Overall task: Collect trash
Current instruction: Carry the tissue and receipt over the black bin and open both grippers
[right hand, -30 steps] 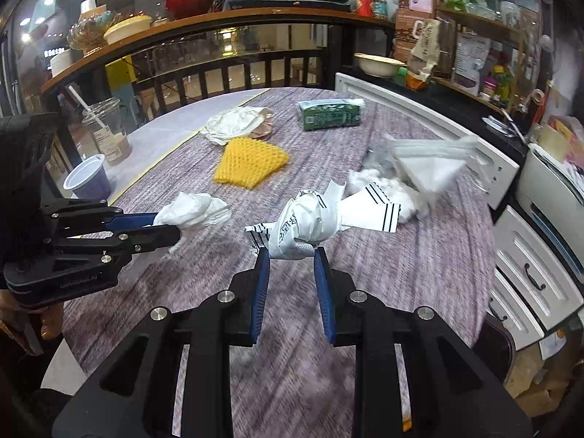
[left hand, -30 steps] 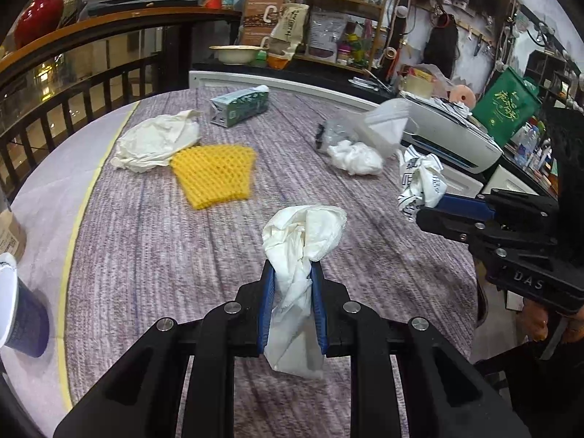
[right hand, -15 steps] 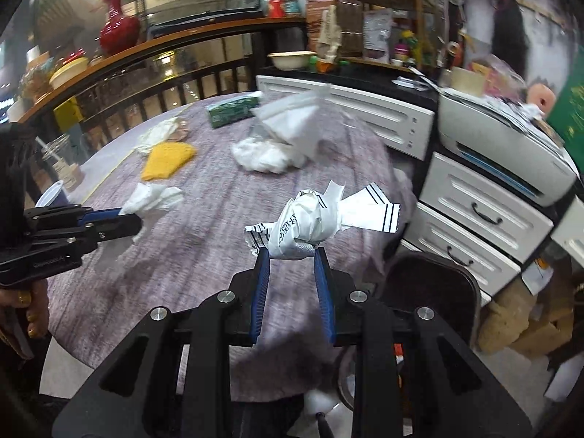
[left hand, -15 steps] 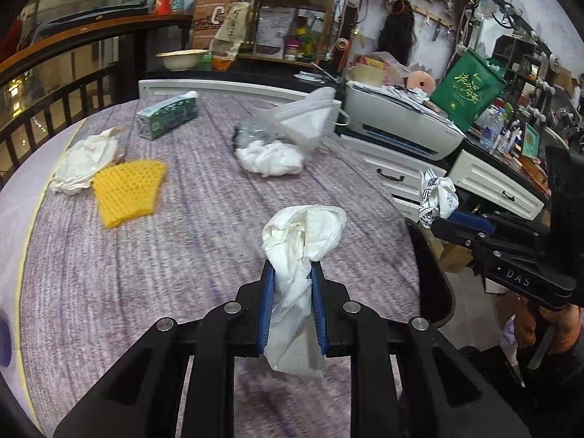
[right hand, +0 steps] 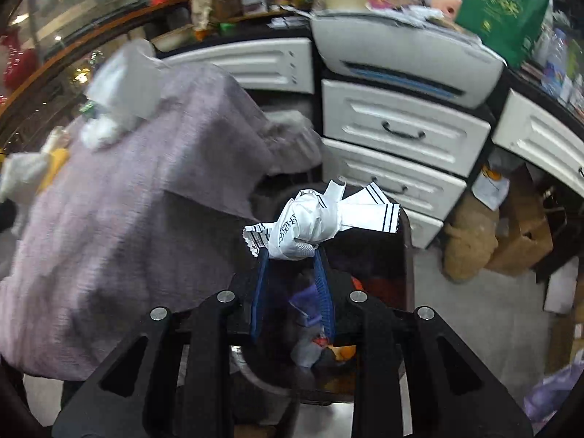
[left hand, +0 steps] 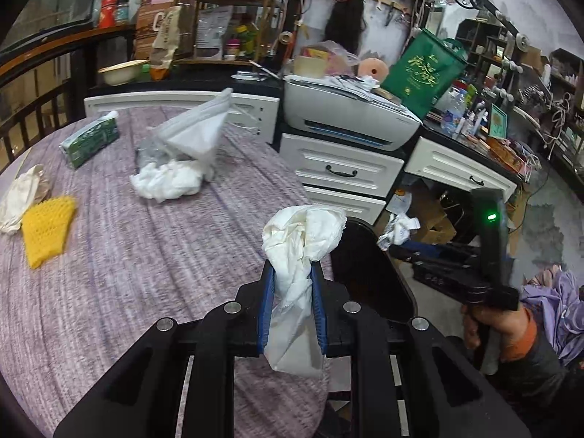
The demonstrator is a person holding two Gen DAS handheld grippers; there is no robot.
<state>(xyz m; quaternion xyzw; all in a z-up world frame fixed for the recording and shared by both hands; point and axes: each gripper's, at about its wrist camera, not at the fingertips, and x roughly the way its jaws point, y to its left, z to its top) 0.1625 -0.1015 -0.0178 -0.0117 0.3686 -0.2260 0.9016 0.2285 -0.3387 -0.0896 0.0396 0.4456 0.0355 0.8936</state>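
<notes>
My left gripper is shut on a crumpled white tissue wad, held over the right edge of the purple-covered round table. My right gripper is shut on a crumpled white printed wrapper and hangs over a black trash bin with rubbish inside. From the left wrist view, the right gripper with that wrapper shows beyond the bin, held by a hand. On the table lie a white paper pile, a clear plastic bag, a yellow foam net and another tissue.
A green tissue pack lies at the table's far side. White drawers with a printer on top stand behind the bin. Cardboard boxes and a brown sack sit on the floor to the right.
Both grippers swung right off the table's middle toward the bin. The right one dropped and tipped down over the bin's mouth. Each kept its piece of trash.
</notes>
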